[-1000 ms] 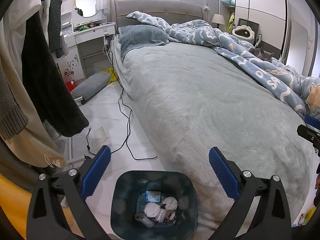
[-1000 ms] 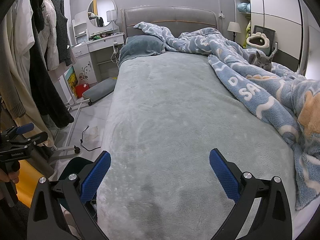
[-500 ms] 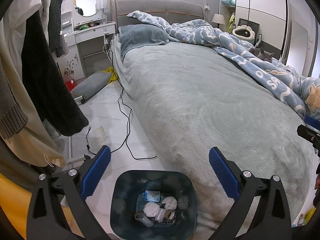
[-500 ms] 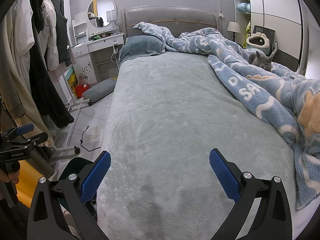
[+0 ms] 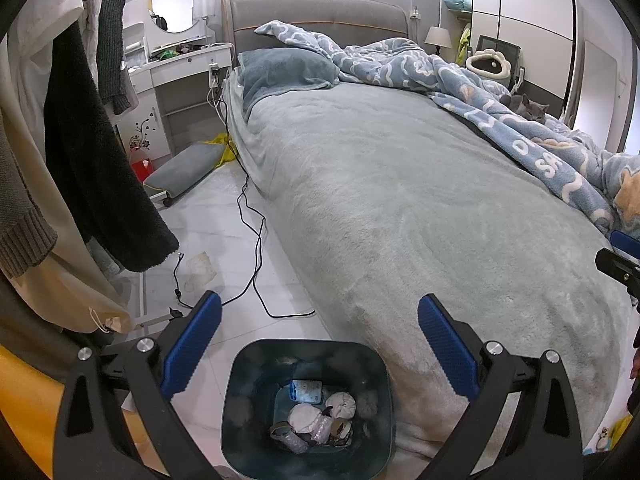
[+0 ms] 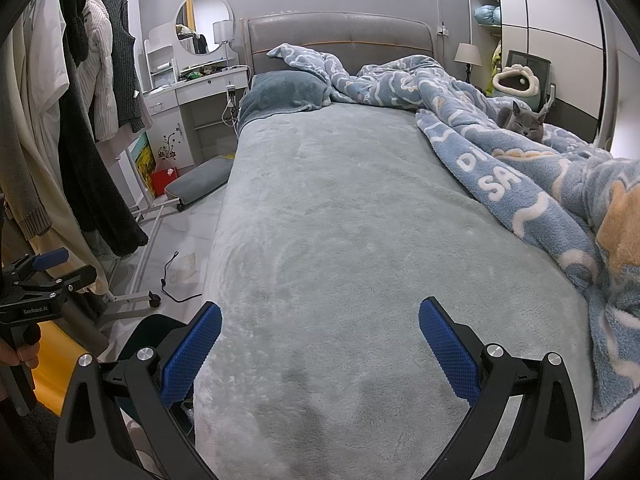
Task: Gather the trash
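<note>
Left claw [image 5: 318,336] wide open, empty, parked over the bin [image 5: 308,404] at the bed's foot corner for drops, right claw [image 6: 320,336] likewise empty over the bare bed [image 6: 360,240]; remaining trash [image 5: 200,268] lies farther on the floor.

Bin [image 5: 308,420] on floor left of bed [image 5: 400,200]; trash [image 5: 316,412] in bin; cat [image 6: 524,122] on blanket [image 6: 520,176], right.

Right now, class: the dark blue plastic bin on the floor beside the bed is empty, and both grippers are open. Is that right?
Not quite. The dark blue plastic bin is not empty: the left wrist view shows crumpled white tissues and wrappers at its bottom. The rest stands: it sits on the floor beside the bed, and both grippers are open.
</note>
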`<action>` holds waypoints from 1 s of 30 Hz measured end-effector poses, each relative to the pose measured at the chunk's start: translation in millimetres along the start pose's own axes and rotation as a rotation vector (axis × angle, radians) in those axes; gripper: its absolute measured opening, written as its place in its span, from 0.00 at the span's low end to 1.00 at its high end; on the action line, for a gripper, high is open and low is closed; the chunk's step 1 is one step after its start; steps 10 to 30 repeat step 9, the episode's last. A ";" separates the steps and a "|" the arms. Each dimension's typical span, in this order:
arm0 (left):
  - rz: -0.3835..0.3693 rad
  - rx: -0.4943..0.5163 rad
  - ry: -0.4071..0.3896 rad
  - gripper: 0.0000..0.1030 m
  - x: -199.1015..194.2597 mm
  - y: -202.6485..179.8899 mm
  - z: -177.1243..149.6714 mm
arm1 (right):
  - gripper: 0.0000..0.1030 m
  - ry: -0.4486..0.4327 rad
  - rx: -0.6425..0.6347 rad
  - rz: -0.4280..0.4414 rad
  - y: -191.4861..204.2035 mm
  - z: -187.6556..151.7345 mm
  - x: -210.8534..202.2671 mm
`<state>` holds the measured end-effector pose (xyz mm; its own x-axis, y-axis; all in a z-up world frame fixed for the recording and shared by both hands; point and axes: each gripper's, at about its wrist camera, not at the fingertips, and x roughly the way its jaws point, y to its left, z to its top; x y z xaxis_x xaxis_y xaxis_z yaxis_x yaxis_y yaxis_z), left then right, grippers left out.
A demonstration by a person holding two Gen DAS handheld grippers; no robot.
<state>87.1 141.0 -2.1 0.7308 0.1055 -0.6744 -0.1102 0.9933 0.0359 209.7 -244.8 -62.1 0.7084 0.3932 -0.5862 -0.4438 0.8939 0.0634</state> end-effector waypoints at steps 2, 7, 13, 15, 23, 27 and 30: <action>0.001 -0.002 0.002 0.97 0.2 -1.0 -0.4 | 0.97 0.000 0.000 0.001 -0.4 0.1 0.1; -0.001 -0.002 0.001 0.97 0.3 -0.2 -0.1 | 0.97 0.000 -0.001 0.001 -0.4 0.1 0.2; 0.001 -0.001 0.001 0.97 0.2 -0.4 -0.1 | 0.97 0.000 0.000 0.001 -0.5 0.0 0.1; 0.001 -0.001 0.001 0.97 0.2 -0.4 -0.1 | 0.97 0.000 0.000 0.001 -0.5 0.0 0.1; 0.001 -0.001 0.001 0.97 0.2 -0.4 -0.1 | 0.97 0.000 0.000 0.001 -0.5 0.0 0.1; 0.001 -0.001 0.001 0.97 0.2 -0.4 -0.1 | 0.97 0.000 0.000 0.001 -0.5 0.0 0.1; 0.001 -0.001 0.001 0.97 0.2 -0.4 -0.1 | 0.97 0.000 0.000 0.001 -0.5 0.0 0.1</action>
